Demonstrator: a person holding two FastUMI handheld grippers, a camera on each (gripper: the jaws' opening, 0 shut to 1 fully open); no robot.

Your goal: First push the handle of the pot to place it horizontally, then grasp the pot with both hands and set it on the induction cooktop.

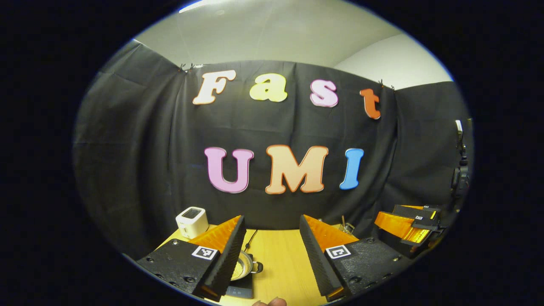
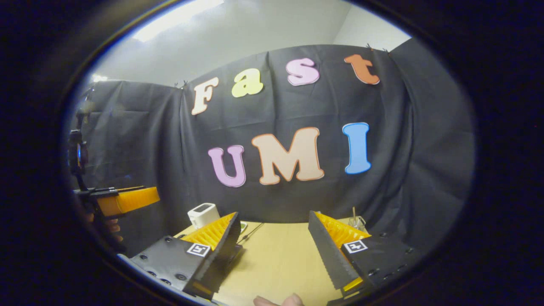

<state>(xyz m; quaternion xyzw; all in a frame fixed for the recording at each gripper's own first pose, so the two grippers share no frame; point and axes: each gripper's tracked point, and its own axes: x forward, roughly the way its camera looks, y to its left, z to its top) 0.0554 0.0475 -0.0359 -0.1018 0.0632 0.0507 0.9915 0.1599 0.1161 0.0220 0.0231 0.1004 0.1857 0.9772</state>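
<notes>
Left gripper: the left gripper [image 1: 272, 255] is held above the table, its 2 fingers spread wide with nothing between them but bare tabletop.
Right gripper: the right gripper [image 2: 274, 250] is likewise raised, fingers spread apart and holding nothing; in the left gripper view it also appears off at the right edge [image 1: 410, 227].
Left gripper from afar: in the right gripper view the left gripper [image 2: 127, 199] shows at the left edge, with a hand [image 2: 108, 225] wrapped around its grip.
Fingertips: a person's fingertip pokes in at the bottom rim of each view [image 1: 272, 302] [image 2: 278, 301].
Pot: the pot [image 1: 243, 265] sits low in the left gripper view, partly hidden behind the left finger, with a side handle [image 1: 257, 267] sticking out to the right.
Induction cooktop: the induction cooktop [image 1: 240, 291] is the dark flat slab directly under the pot; the pot rests on it.
Table: the wooden table [image 1: 280, 255] runs back to the black cloth wall.
White appliance: a small white appliance [image 1: 192, 222] stands at the table's far left corner.
Cable: a thin dark cable [image 1: 248, 240] trails across the tabletop behind the pot.
Glass: a small clear glass [image 2: 356, 222] with a stick in it stands at the far right of the table.
</notes>
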